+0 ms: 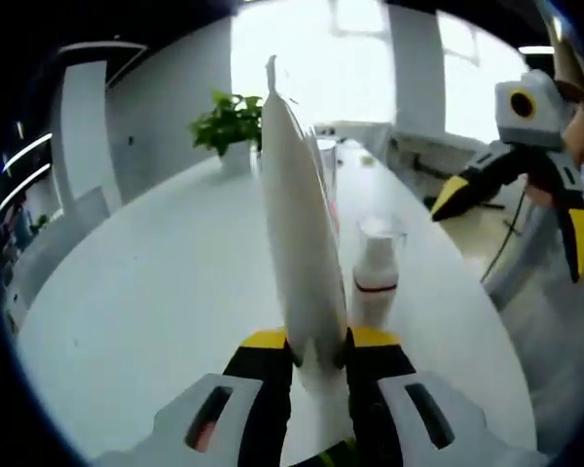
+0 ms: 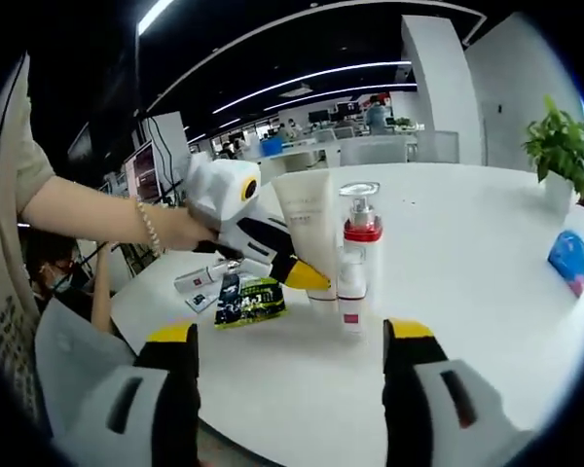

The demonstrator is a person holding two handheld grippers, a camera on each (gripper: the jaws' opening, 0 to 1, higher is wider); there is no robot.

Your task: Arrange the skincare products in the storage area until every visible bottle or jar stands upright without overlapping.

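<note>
In the right gripper view, the tube (image 2: 310, 233) stands on the table (image 2: 467, 292) just left of the pump bottle (image 2: 355, 258), touching or nearly so. A flat packet (image 2: 246, 300) lies left of them, with a small tube (image 2: 202, 280) behind it. A potted plant (image 2: 562, 151) stands far right, well apart.

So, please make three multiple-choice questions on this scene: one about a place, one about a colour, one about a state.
1. Where does the potted green plant stand?
A. on the white round table
B. on the floor
C. on a shelf

2. What colour is the collar of the clear pump bottle?
A. blue
B. red
C. black

3. The left gripper is:
A. open
B. lying down
C. shut on the white squeeze tube

Answers: 1 A, its pot rests on the tabletop; 2 B, a red band under the pump; 3 C, both jaws press the tube.
</note>
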